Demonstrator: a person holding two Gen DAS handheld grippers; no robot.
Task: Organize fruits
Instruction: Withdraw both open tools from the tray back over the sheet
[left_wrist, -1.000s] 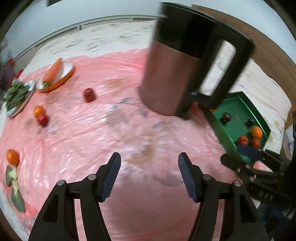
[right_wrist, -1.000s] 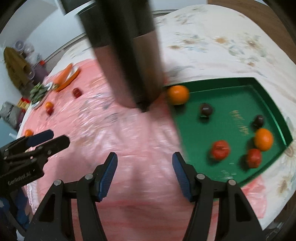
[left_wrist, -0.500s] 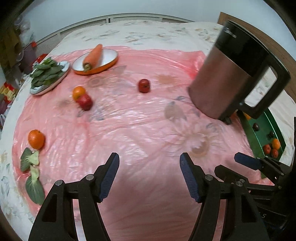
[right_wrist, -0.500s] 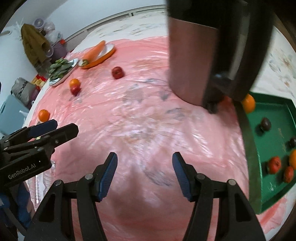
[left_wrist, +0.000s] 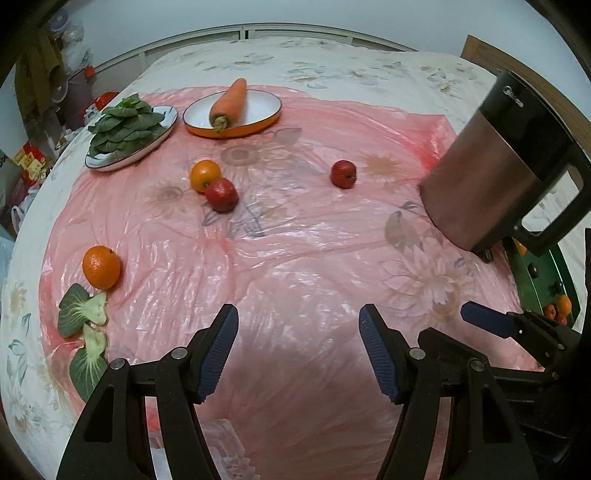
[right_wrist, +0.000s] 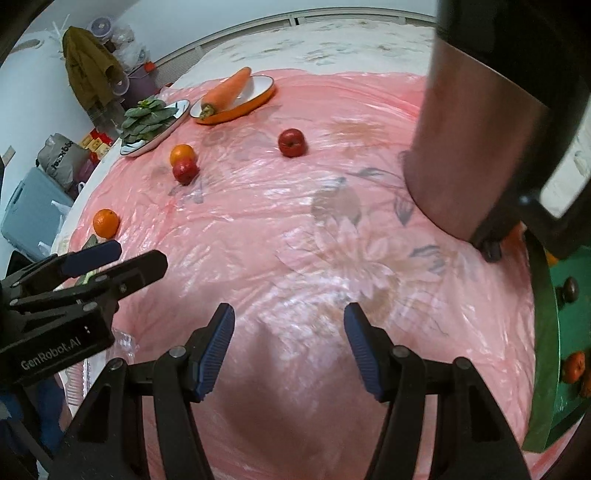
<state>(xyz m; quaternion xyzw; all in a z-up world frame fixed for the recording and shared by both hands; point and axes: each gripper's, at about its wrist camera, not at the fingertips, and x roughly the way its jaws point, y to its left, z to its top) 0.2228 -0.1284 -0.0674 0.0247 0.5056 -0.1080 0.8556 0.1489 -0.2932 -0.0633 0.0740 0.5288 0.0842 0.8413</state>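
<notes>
On the pink sheet lie an orange (left_wrist: 101, 267) at the left, an orange (left_wrist: 205, 175) touching a red apple (left_wrist: 221, 194), and a lone red apple (left_wrist: 343, 174). They also show in the right wrist view: orange (right_wrist: 106, 223), orange (right_wrist: 182, 154), apple (right_wrist: 184, 171), apple (right_wrist: 291, 142). A green tray (right_wrist: 543, 325) at the right holds several fruits. My left gripper (left_wrist: 298, 349) is open and empty above the near sheet. My right gripper (right_wrist: 289, 341) is open and empty, to its right.
A tall metal kettle (left_wrist: 495, 177) with a black handle stands beside the tray. A plate of leafy greens (left_wrist: 127, 133) and an orange dish with a carrot (left_wrist: 231, 110) sit at the back. Loose leaves (left_wrist: 83, 332) lie at the left edge.
Both grippers have swung left and pulled back from the tray and kettle. The loose fruits on the sheet have come into fuller view. Both stay open.
</notes>
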